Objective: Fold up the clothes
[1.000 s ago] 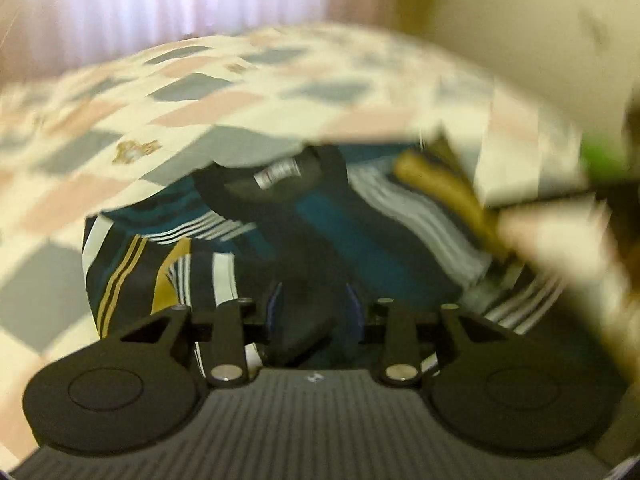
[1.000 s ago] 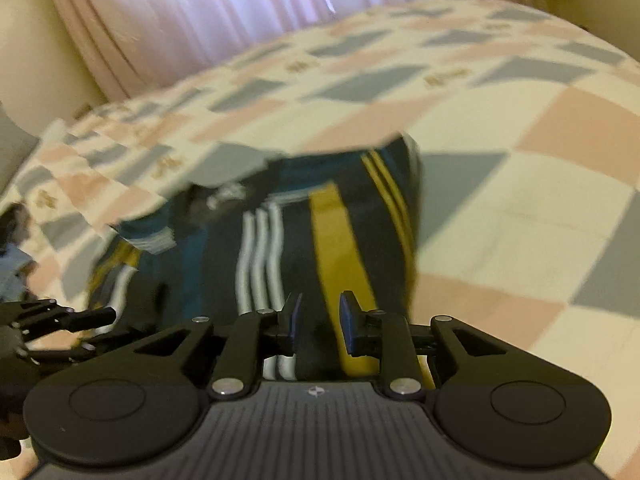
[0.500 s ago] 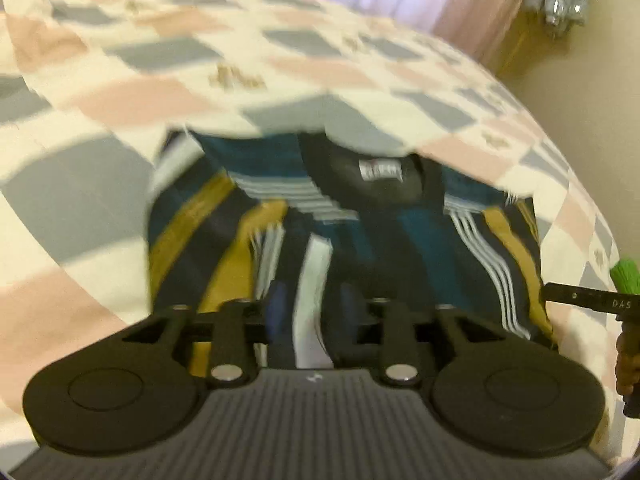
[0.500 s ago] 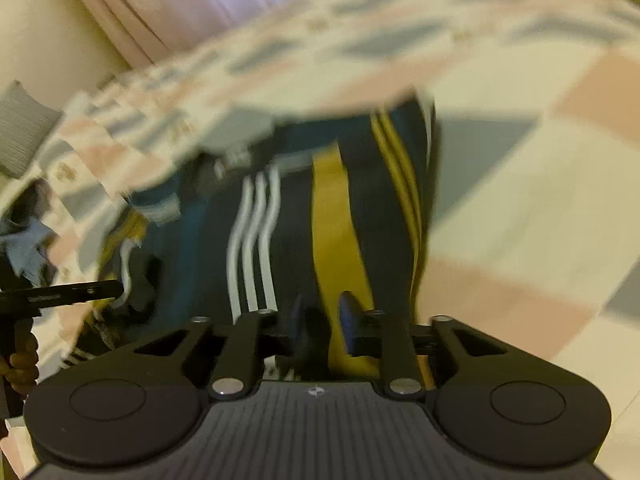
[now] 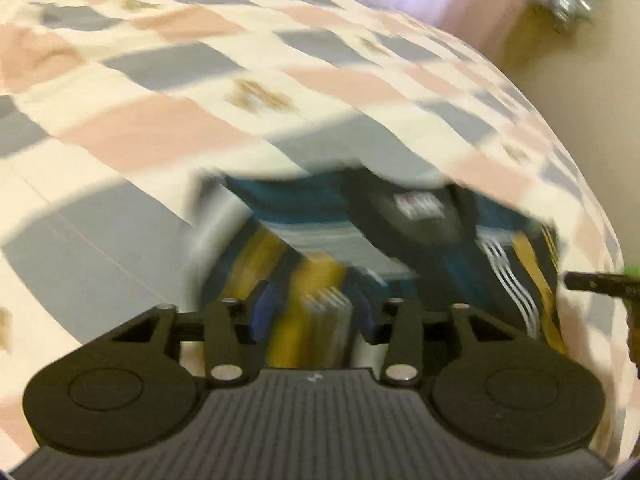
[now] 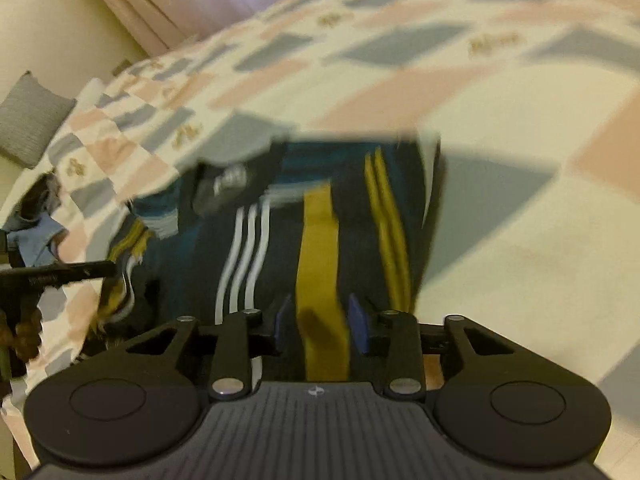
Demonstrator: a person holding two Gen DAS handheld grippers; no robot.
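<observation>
Your striped shirt [image 6: 320, 216] lies flat on the checked bedspread [image 6: 500, 208], filling the lower centre of both wrist views. It is dark navy and teal with mustard bands and groups of thin white stripes; the black collar with its pale neck tag [image 5: 420, 205] sits at the garment's far edge, right of centre in the left wrist view and left of centre in the right one. The tag's printing is too blurred to read.

Your left gripper [image 5: 312, 316] tilts down over the shirt's near edge. Its jaws are opening, and mustard and white striped cloth shows in the gap, with the blue pads clear of it.

Your right gripper [image 6: 320, 322] is likewise angled down at the near edge. Its jaws are opening too, and a mustard band runs between the pads without being pinched.

Each tool shows in the other's view as a black bar at the frame edge; the white lettering on it cannot be made out.

A grey cushion [image 6: 30, 120] sits at upper left of the right wrist view.
</observation>
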